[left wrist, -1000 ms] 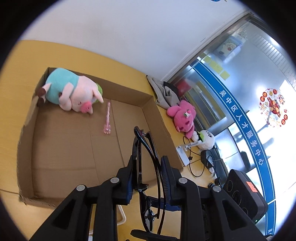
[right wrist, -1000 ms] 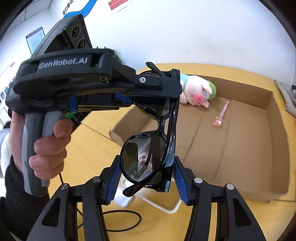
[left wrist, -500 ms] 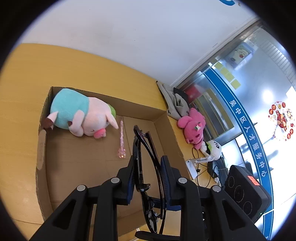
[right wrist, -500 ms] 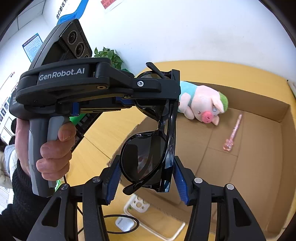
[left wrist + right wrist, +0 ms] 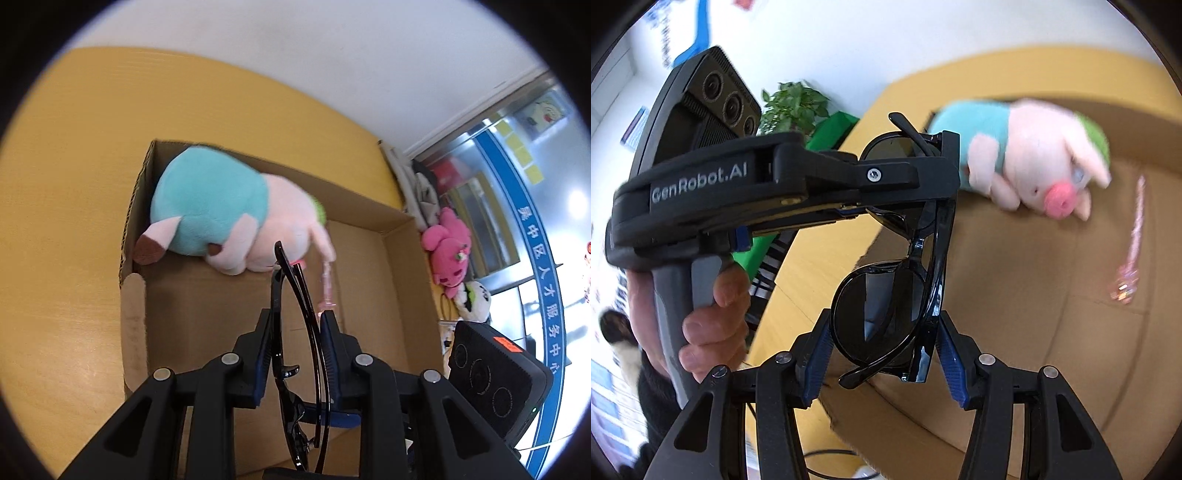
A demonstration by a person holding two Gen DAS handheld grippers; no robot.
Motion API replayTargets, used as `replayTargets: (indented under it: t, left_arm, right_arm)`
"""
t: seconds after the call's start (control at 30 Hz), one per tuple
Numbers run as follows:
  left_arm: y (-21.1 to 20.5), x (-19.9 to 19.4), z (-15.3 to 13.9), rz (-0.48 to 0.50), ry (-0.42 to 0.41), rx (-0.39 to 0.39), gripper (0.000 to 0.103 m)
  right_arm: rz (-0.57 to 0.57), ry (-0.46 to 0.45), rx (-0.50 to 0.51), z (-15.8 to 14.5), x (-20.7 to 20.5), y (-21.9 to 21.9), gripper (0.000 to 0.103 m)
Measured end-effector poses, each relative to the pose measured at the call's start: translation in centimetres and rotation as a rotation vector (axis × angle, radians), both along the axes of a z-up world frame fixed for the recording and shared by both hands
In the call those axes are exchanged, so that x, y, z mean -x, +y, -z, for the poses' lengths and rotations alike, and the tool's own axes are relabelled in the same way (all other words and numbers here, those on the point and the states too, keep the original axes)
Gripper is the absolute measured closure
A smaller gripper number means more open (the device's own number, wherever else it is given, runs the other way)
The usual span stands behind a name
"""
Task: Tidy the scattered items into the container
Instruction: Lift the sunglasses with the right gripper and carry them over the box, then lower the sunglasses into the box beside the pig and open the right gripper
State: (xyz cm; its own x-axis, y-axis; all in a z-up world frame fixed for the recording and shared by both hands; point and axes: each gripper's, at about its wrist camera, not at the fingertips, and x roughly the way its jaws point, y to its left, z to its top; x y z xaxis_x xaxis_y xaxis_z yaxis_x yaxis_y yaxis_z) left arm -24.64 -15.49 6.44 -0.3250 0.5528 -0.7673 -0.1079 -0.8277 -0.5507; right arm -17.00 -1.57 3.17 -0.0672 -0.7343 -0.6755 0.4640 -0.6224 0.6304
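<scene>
Both grippers clamped on the sunglasses, hovering over the box

Left gripper (image 5: pixel 293 328) and right gripper (image 5: pixel 882 345) both pinch the folded sunglasses (image 5: pixel 886 317) above the cardboard box (image 5: pixel 369 266); uneven release could twist the frame or drop it onto the plush pig (image 5: pixel 229 225).

- It looks like an office or public service centre, not a home.
- A glass door or partition (image 5: pixel 517 206) carries a blue band with white Chinese lettering (image 5: pixel 546 280) and yellow sticky notes (image 5: pixel 517 147).
- Plain white walls (image 5: pixel 332 66) with posters (image 5: pixel 631 127).
- A yellow wooden tabletop (image 5: pixel 66 221), a potted plant (image 5: pixel 794 107), cables (image 5: pixel 448 314).
</scene>
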Motion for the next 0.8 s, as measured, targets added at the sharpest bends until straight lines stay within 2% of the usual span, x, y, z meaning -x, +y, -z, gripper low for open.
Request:
replayTargets:
  t: [0.23,0.33,0.6,0.8]
  left_arm:
    - [-0.9,1.9,4.7,-0.003,-0.121,0.064,0.079]
    - [-0.7,2.2,5.6,0.01,-0.142,0.107,0.08]
    - [1.3,1.9,5.9,0.061,-0.135,0.294,0.08]
    - [1.7,1.8,6.2,0.069,-0.132,0.342,0.08]
  right_arm:
    - [0.058,-0.204,0.055,5.5,2.4,-1.4,0.045]
    - [0.072,-0.257,0.069,7.1,2.9,-1.9,0.045]
    - [0.11,-0.292,0.031,8.4,3.7,-2.2,0.045]
    - [0.122,-0.282,0.009,8.3,3.5,-2.0,0.044]
